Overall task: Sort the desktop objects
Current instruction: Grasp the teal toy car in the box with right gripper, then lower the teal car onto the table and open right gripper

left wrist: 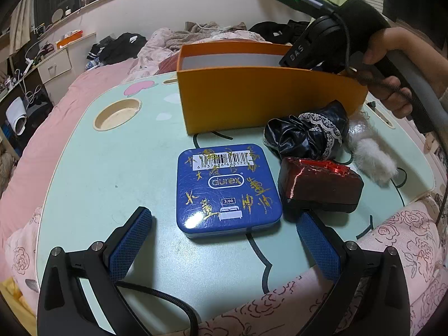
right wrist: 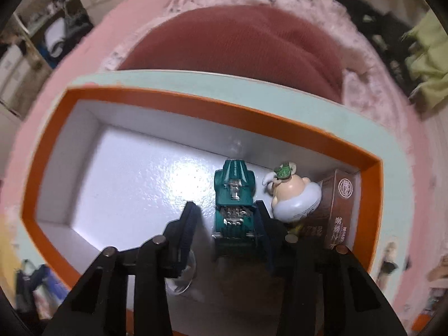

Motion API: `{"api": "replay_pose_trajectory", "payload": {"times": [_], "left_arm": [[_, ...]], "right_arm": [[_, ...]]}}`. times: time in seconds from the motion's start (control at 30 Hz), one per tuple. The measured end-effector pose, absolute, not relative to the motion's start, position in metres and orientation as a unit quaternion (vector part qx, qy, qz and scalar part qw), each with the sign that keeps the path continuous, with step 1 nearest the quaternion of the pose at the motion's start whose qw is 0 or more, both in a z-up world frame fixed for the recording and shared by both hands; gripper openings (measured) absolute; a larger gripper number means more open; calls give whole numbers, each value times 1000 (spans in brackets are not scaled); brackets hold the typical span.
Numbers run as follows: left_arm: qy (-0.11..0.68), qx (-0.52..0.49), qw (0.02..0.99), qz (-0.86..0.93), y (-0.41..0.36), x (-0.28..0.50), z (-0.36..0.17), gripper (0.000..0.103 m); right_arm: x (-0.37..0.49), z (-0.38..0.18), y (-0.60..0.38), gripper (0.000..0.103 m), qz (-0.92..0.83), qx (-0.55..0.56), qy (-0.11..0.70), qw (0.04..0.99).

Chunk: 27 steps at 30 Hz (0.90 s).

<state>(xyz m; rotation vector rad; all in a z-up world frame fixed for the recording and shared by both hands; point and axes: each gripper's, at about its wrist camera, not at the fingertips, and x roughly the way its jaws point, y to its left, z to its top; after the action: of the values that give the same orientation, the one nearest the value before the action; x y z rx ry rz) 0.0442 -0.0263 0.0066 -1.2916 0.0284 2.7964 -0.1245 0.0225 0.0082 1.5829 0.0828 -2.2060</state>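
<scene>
An orange box point(left wrist: 252, 98) with a white inside stands at the back of the mint table point(left wrist: 112, 168). In the right wrist view my right gripper point(right wrist: 226, 204) reaches down into the orange box point(right wrist: 196, 103). A teal toy car point(right wrist: 235, 193) lies between its jaws, against the right finger, with a gap to the left finger point(right wrist: 190, 218). My left gripper point(left wrist: 224, 215) hovers open over the table, just behind a blue tin point(left wrist: 228, 190). A dark red wrapped box point(left wrist: 319, 184), a black lace-trimmed cloth point(left wrist: 305, 134) and a white furry piece point(left wrist: 372, 156) lie to the right.
Inside the box, a small figurine point(right wrist: 294, 196) and a brown carton point(right wrist: 341, 210) stand by the right wall, and a clear suction cup point(right wrist: 179, 282) lies near the front. A round cup hollow point(left wrist: 117, 114) is sunk in the table's left. Pink bedding point(left wrist: 42, 140) surrounds the table.
</scene>
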Motion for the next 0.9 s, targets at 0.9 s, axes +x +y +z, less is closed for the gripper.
{"api": "replay_pose_trajectory", "payload": {"times": [0.9], "left_arm": [[9, -419, 30, 907, -25, 44, 7, 103]], "right_arm": [[51, 26, 64, 26, -808, 480, -114, 320]]}}
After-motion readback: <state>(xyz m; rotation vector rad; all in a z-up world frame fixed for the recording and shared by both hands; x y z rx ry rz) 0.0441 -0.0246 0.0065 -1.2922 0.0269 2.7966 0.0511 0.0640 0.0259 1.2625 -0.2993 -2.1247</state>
